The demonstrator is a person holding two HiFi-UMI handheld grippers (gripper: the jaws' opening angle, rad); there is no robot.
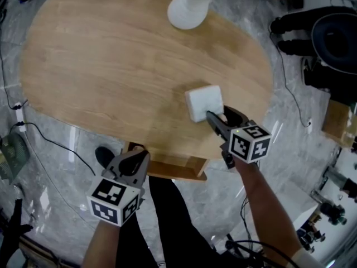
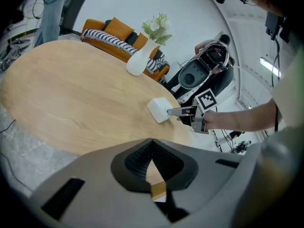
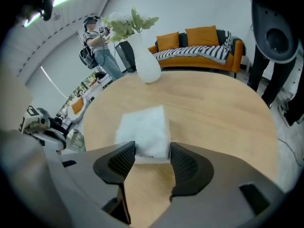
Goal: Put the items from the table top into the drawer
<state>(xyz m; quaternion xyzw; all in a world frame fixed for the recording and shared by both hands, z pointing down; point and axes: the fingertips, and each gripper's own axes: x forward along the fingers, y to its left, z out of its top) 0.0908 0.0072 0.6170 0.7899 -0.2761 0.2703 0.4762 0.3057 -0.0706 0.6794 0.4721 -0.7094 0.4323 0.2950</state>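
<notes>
Head view: white square soft packet [image 1: 203,101] lies flat at 4 o'clock on the oval light-wood table top [image 1: 111,66], near the edge. The white ceramic vase [image 1: 189,10] stands at 1 o'clock, the right gripper [image 1: 217,113] meets the packet from 5 o'clock, and the left gripper [image 1: 139,155] hangs off the table edge at 7 o'clock. Left gripper view: jaws clenched together, nothing between them. Right gripper view: jaws spread wide, released, with the packet's near end between the tips.

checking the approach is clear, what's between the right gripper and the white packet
Nothing. In the right gripper view the right gripper is open with the white packet at its tips, on bare table.
</notes>
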